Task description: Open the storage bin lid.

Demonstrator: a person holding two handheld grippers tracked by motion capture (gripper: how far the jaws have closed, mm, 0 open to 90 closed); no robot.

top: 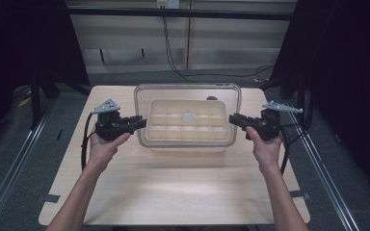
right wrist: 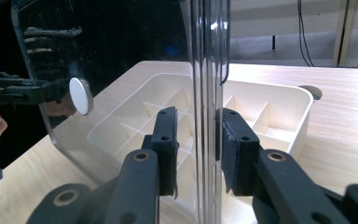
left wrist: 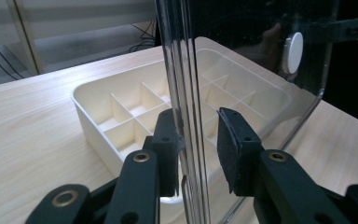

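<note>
Both grippers, left (top: 140,122) and right (top: 234,119), straddle opposite rims of the clear lid (top: 188,89) over the cream divider tray (top: 189,137) at mid-table (jaws not visibly clamped), so we should pinch evenly and keep it level

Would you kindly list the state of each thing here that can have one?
Clear lid: off the tray, held above it, an edge between each claw's jaws.
Divided tray: uncovered, flat on the table, compartments look empty.
White knob: on the lid's middle.
Left claw: jaws astride the lid's left edge, a gap at one pad.
Right claw: jaws astride the right edge; closure unclear.
</note>
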